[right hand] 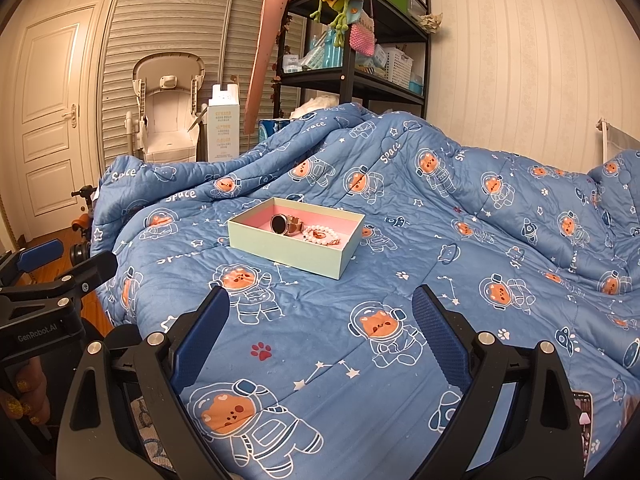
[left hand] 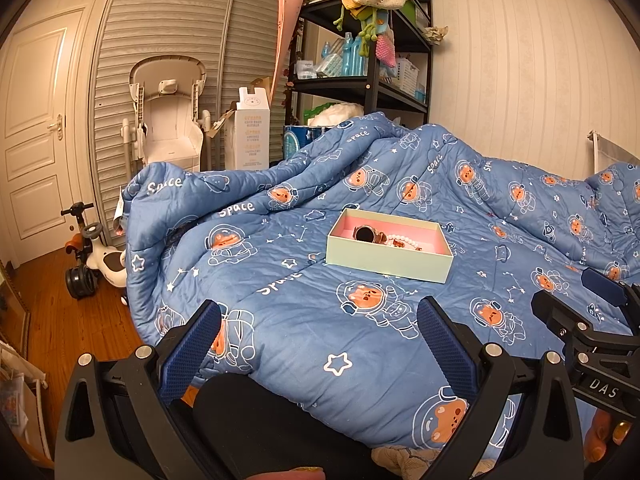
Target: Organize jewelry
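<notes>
I hold my left gripper [left hand: 320, 340] and right gripper [right hand: 320, 332] spread wide and empty above the near edge of the space-print quilt [right hand: 460, 208], clear of the work. The mint box [right hand: 288, 250] sits mid-quilt, holding the rose-gold watch [right hand: 282, 224] and pearl bracelet [right hand: 320, 236] together on its pink lining. The near wall hides part of its floor; I cannot make out the bracelet's charm.

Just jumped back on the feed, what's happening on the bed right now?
Nothing is being held. The left gripper and right gripper both hang open above the blue space-bear quilt, short of the pale green box. Inside its pink interior lie a rose-gold watch and a pearl bracelet, side by side.
</notes>
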The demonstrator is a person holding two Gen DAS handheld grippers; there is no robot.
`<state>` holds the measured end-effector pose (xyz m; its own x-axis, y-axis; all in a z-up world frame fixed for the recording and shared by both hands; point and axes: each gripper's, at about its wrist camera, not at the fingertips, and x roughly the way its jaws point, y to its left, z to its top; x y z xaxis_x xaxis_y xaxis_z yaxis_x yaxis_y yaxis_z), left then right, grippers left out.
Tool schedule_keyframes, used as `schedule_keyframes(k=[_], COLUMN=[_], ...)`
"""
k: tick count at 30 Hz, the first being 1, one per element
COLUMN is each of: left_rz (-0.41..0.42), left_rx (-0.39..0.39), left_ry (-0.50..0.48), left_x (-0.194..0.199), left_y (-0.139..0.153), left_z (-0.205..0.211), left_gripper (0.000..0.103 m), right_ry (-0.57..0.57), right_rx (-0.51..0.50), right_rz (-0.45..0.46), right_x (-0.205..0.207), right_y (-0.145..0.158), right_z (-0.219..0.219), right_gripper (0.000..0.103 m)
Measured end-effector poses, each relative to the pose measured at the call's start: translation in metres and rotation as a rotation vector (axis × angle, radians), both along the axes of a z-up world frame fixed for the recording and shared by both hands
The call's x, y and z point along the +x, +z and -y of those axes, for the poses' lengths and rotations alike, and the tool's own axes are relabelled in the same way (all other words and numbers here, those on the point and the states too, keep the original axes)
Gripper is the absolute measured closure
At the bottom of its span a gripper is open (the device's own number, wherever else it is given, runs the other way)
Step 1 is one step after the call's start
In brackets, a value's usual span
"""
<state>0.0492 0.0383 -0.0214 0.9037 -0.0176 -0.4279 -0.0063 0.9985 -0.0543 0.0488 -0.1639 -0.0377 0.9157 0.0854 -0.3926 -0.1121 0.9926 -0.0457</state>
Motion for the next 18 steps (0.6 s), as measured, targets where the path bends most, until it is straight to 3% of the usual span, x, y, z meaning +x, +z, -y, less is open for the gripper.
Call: schedule_keyframes(k=[18], left_rz=[0.001], left_rx=[0.001], left_ry=[-0.003], left_x=[0.0006], left_y=[0.0011], left_z=[-0.0007], left_gripper=[0.007], right_ry=[0.001], right_rx=[0.0], right_rz=[0.0], right_x=[-0.0002], right_y=[-0.0003], right_z=[0.0], right_gripper=[0.012])
